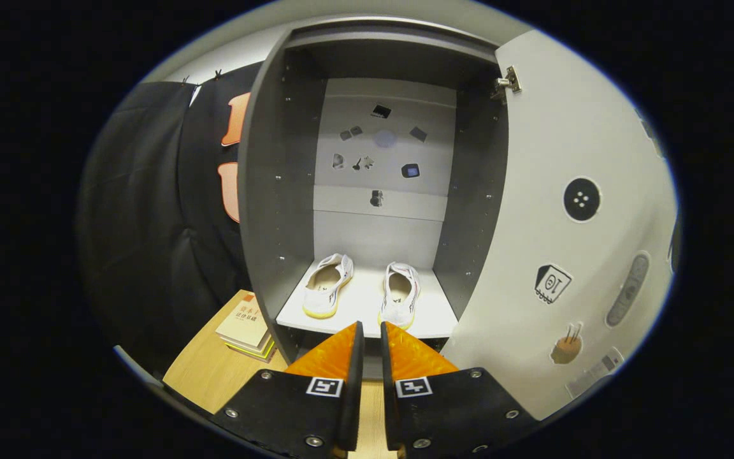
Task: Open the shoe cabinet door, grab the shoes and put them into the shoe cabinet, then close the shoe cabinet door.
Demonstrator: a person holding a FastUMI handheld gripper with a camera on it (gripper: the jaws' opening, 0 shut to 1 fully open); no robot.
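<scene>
The grey shoe cabinet (274,191) stands open in front of me, its door (571,255) swung out to the right. Two white shoes rest on its white shelf (367,299), heels toward me: the left shoe (327,284) and the right shoe (400,294). My gripper (372,328) is just in front of the shelf edge, a little short of the right shoe's heel. Its fingers are nearly together with a narrow gap and nothing between them.
A stack of books (246,325) lies on the wooden surface (208,376) left of the cabinet. Stickers mark the cabinet's back panel (383,150) and the inner face of the door. A hinge (507,81) shows at the door's top.
</scene>
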